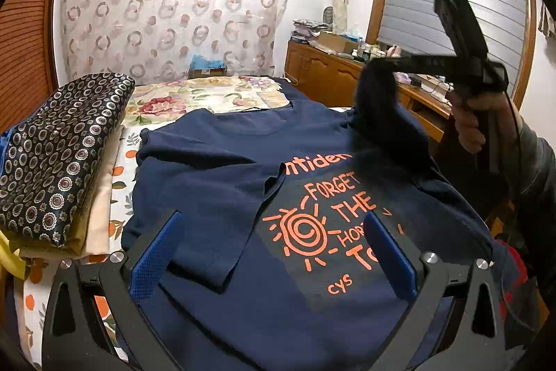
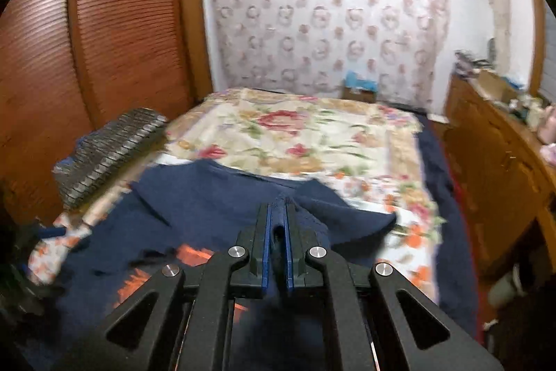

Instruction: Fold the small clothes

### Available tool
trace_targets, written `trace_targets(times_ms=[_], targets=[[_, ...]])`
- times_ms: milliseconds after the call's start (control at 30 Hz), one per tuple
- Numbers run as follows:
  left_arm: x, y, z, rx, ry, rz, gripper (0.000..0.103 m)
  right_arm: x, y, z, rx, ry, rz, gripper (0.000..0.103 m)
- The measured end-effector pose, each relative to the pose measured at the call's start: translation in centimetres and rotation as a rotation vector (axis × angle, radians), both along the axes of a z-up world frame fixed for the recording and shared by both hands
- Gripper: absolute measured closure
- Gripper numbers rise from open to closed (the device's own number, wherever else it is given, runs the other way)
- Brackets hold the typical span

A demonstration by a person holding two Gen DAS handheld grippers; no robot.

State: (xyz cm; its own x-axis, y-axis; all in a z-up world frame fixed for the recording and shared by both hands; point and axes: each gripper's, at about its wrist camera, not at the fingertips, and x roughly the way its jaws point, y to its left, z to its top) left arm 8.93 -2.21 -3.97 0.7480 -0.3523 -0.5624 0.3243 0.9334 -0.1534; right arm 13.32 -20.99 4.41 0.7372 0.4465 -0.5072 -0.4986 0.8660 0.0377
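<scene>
A navy T-shirt (image 1: 222, 183) with an orange sun print and lettering lies on the bed, its left sleeve folded in over the chest. My left gripper (image 1: 274, 252) stands open low over the shirt's lower half, nothing between its blue pads. My right gripper (image 2: 278, 214) is shut on the shirt's right sleeve (image 2: 347, 214), a fold of navy cloth pinched between its pads. In the left wrist view the right gripper (image 1: 382, 66) holds that sleeve (image 1: 385, 127) lifted above the shirt's right shoulder, a hand (image 1: 469, 124) on its grip.
A folded dark patterned cloth (image 1: 59, 155) sits on a stack at the bed's left. A floral quilt (image 2: 299, 141) covers the far half of the bed. A wooden sideboard (image 1: 333, 75) with clutter runs along the right, a slatted wardrobe (image 2: 104, 23) on the left.
</scene>
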Motion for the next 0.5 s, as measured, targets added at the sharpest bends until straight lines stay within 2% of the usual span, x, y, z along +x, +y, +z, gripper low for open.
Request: trace_targets(times_ms=[33, 67, 100, 267, 500], targets=[[0.0, 0.0, 0.0, 0.001, 0.001, 0.0, 0.0, 0.0, 0.8, 0.0, 0.002, 0.003, 0.022, 0.077], [0.0, 0.0, 0.0, 0.003, 0.001, 0.0, 0.0, -0.1, 1.1, 0.0, -0.007, -0.009, 0.02, 0.061], [-0.1, 0.0, 0.0, 0.005, 0.0, 0.001, 0.0, -0.3, 1.2, 0.0, -0.014, -0.021, 0.017, 0.055], [-0.1, 0.3, 0.1, 0.004, -0.004, 0.008, 0.0, -1.4, -0.4, -1.3, -0.059, -0.012, -0.026, 0.055], [0.1, 0.3, -0.4, 0.001, 0.007, 0.01, 0.0, -0.8, -3.1, -6.7, -0.13, 0.117, -0.134, 0.055]])
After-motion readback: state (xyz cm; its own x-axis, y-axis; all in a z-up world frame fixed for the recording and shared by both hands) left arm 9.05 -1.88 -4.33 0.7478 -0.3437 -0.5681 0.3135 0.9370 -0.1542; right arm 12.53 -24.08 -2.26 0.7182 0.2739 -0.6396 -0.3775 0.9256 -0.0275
